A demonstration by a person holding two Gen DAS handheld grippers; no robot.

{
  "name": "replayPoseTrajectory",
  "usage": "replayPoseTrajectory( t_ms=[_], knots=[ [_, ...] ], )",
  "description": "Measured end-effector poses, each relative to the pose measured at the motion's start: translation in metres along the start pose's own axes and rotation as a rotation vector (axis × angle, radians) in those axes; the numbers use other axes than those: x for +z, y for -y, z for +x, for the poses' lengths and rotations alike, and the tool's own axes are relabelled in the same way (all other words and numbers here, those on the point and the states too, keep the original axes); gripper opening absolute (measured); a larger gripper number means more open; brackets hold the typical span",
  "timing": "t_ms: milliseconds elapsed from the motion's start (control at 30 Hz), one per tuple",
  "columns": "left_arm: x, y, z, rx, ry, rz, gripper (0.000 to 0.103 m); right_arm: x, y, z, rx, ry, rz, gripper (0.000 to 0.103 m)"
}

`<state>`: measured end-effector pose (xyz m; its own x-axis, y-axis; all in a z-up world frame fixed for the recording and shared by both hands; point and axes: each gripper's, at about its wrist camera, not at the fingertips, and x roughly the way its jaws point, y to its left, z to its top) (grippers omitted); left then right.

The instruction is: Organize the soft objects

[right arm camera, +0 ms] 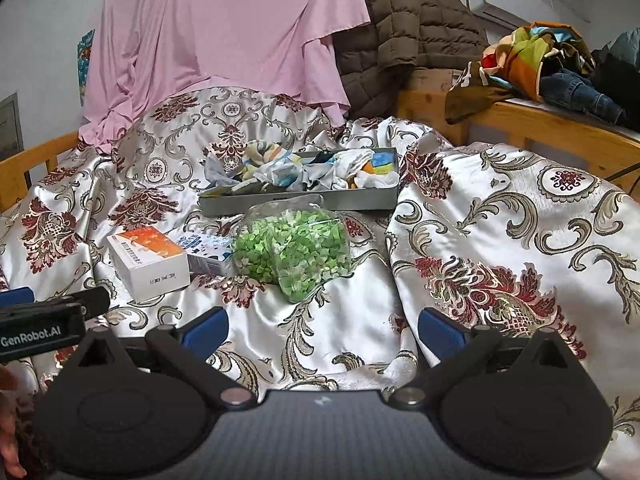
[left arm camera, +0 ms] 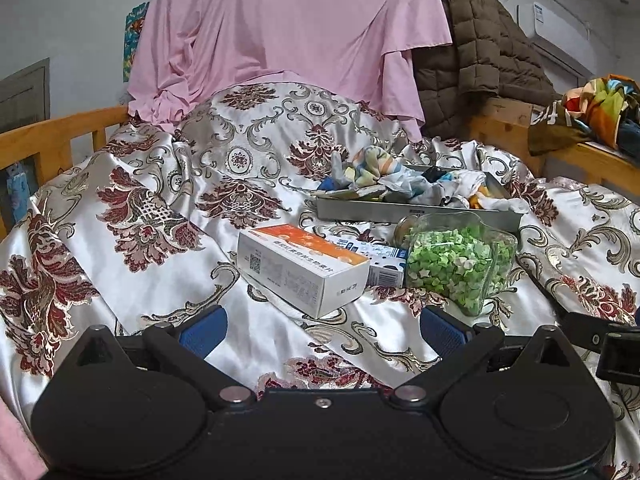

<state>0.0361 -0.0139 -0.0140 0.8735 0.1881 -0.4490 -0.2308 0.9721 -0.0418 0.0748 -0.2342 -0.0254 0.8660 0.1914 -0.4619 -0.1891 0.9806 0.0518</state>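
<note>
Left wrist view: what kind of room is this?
Likely a bedroom: a patterned satin bedspread over a wooden bed frame, a brown quilted jacket hung behind, a wall air conditioner.

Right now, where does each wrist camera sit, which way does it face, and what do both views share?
Left wrist: behind the open left gripper, facing the white-and-orange box; the other gripper shows at the right edge.
Right wrist: behind the open right gripper, facing the bag of green stars; the other gripper shows at the left edge.
Shared: box, bag, grey tray of soft items, floral bedspread.
</note>
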Motion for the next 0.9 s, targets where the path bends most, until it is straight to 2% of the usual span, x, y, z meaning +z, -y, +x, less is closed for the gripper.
replayPoseTrajectory(
  t_ms=[900],
  knots=[
    [-0.0014, -0.0032, 0.0063, 0.029, -0.035, -0.030, 0.102, -0.0024, 0.0055, 0.0055, -0.026, 0.000, 0.021, 0.103]
  ],
)
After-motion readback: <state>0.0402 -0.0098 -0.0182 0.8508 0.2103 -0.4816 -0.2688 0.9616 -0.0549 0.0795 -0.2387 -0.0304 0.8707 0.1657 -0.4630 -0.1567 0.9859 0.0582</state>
